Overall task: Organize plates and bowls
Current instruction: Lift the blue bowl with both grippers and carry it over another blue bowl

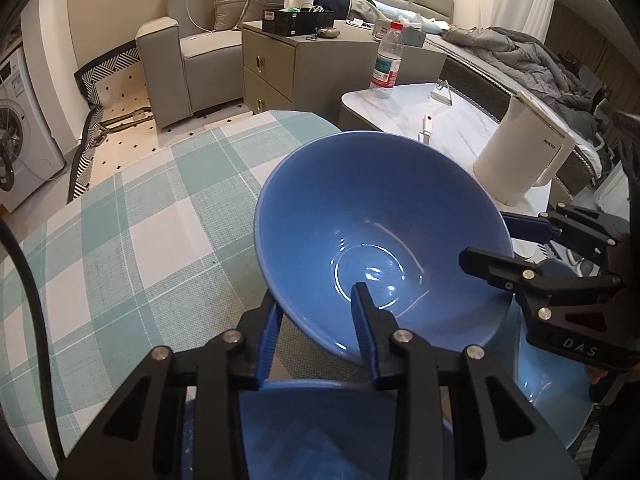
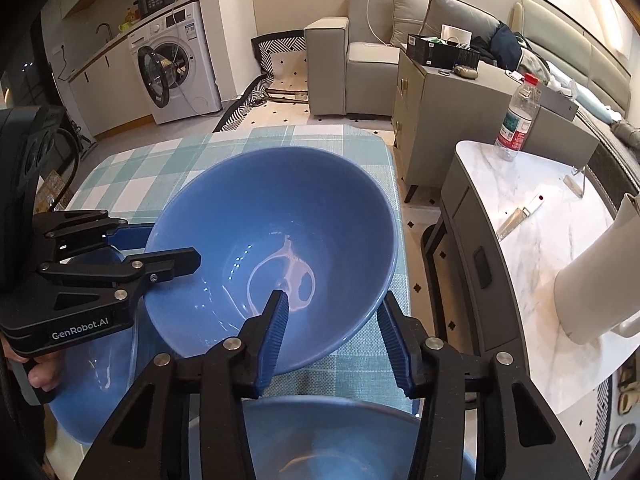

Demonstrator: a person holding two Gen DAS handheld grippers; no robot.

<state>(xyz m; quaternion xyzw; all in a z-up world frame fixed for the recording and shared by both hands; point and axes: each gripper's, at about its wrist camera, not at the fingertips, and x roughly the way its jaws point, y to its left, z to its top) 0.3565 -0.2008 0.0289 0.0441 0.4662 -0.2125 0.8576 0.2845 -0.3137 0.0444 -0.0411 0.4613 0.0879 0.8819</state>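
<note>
A large blue bowl (image 1: 380, 240) is held tilted above the checked tablecloth (image 1: 140, 220); it also shows in the right wrist view (image 2: 272, 232). My left gripper (image 1: 316, 312) is shut on its near rim, one finger inside and one outside. My right gripper (image 2: 332, 316) is shut on the opposite rim in the same way, and shows in the left wrist view (image 1: 488, 240). A second blue bowl (image 1: 312, 428) sits below my left gripper. Another light blue dish (image 1: 552, 380) lies under my right gripper.
A white marble side table (image 2: 520, 200) stands to the right with a water bottle (image 2: 518, 120), a white kettle (image 1: 520, 152) and a knife (image 2: 516, 218). A sofa (image 1: 192, 40), a cabinet (image 1: 288, 60) and a washing machine (image 2: 176, 64) stand beyond the table.
</note>
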